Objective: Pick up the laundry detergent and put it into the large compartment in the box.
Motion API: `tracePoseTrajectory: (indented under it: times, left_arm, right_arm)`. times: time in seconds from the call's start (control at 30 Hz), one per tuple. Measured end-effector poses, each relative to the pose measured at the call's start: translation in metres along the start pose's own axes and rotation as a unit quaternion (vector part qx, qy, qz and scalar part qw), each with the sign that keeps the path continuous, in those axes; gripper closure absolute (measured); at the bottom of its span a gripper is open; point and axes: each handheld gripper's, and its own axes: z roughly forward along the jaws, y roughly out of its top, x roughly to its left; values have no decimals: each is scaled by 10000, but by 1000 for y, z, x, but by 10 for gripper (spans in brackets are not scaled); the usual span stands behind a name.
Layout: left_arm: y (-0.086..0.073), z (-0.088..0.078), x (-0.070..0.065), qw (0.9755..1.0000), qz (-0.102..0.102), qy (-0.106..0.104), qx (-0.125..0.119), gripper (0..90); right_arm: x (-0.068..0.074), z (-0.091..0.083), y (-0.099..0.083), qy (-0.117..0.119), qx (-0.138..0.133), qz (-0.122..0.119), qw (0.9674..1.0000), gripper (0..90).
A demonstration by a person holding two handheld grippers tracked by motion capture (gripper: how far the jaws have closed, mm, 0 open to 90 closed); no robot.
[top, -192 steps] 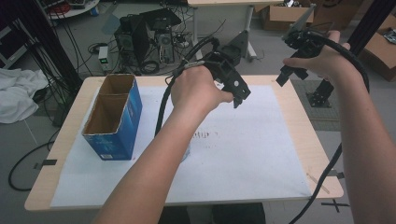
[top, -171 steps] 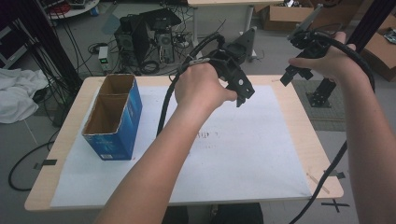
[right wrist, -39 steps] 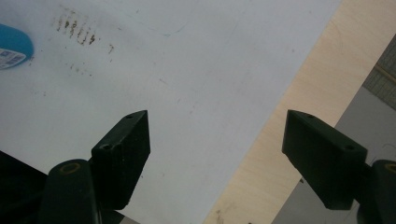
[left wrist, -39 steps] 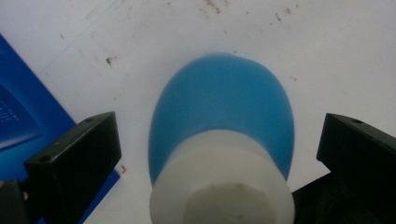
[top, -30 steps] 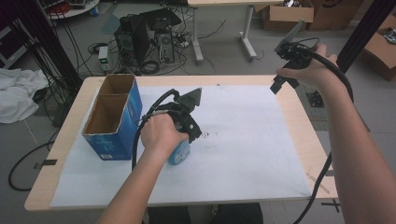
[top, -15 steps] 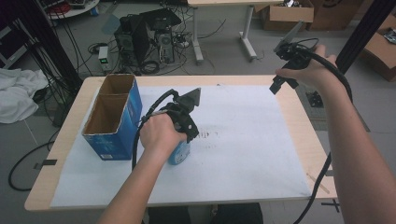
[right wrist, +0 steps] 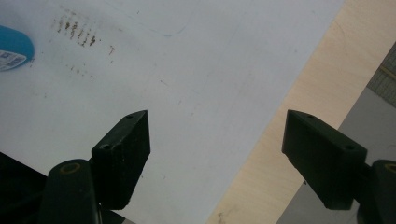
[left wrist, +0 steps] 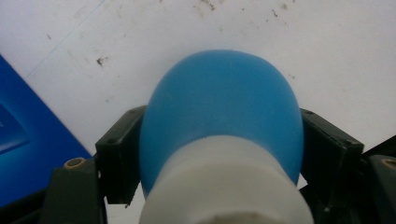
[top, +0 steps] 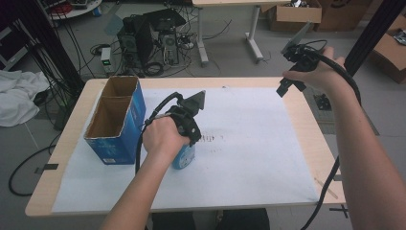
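**Left tongs close on the blue bottle**

The left gripper view shows what the high view hides under the hand: both pads of the left gripper [left wrist: 219, 154] pressing the blue bottle's [left wrist: 219, 116] sides, having just closed. The bottle stands on the white sheet [top: 249, 158], the blue box [top: 115, 124] at its nine o'clock. The right gripper [right wrist: 217, 158] hangs wide open, empty, toward two o'clock.

High view: fixed above the near edge of the pale wooden table [top: 306, 139], facing forward and down, far enough to take in the whole white paper sheet [top: 258, 143]. Left gripper view: riding the left gripper [left wrist: 219, 154], looking down along its jaws, very near the round blue plastic bottle [left wrist: 219, 116] pressed between them. Right gripper view: riding the right gripper [right wrist: 217, 154], higher, angled down past its jaws. Shared by all three: the sheet and the bottle [right wrist: 14, 46].
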Motion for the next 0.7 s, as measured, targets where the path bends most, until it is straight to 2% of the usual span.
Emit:
tracePoseTrajectory:
  times: [0.33, 0.7]
  left_arm:
    - [-1, -1, 3, 9999, -91, -40, -34, 366]
    - [-1, -2, 4, 10000, -36, -82, -27, 373]
  right_arm:
    - [-1, 1, 0, -7, 8, -9, 10000, 238]
    - [0, 2, 2, 8, 22, 13, 10000, 239]
